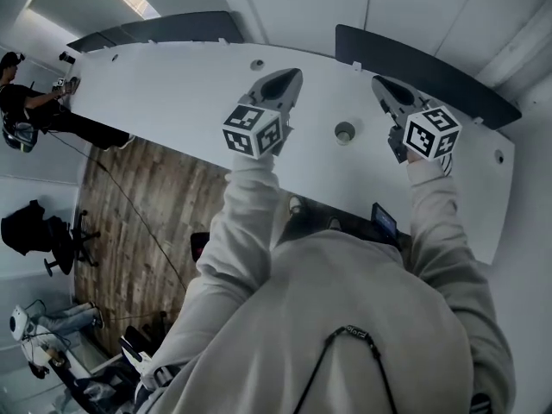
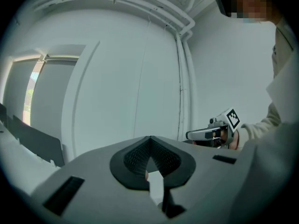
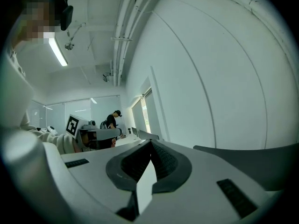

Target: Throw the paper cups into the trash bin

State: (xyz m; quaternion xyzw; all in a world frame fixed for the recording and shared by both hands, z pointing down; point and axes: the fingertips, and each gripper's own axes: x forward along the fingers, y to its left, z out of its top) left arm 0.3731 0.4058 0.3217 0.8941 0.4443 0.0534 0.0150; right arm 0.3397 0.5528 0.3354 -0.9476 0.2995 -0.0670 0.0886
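Observation:
No paper cup or trash bin shows in any view. In the head view my left gripper (image 1: 287,79) and my right gripper (image 1: 382,84) are held side by side above the white table (image 1: 172,93), both tilted up toward the wall. The left gripper (image 2: 150,143) has its jaws together at the tips with nothing between them. The right gripper (image 3: 150,146) is also shut and empty. Each gripper view catches the other gripper: the right gripper (image 2: 205,134) to the right, the left gripper (image 3: 100,134) to the left.
The table has round cable holes (image 1: 344,132) and dark divider panels (image 1: 414,67) along its far edge. A person (image 1: 26,110) works at the table's far left end. Wood floor (image 1: 138,214) and an office chair (image 1: 43,231) lie left of me.

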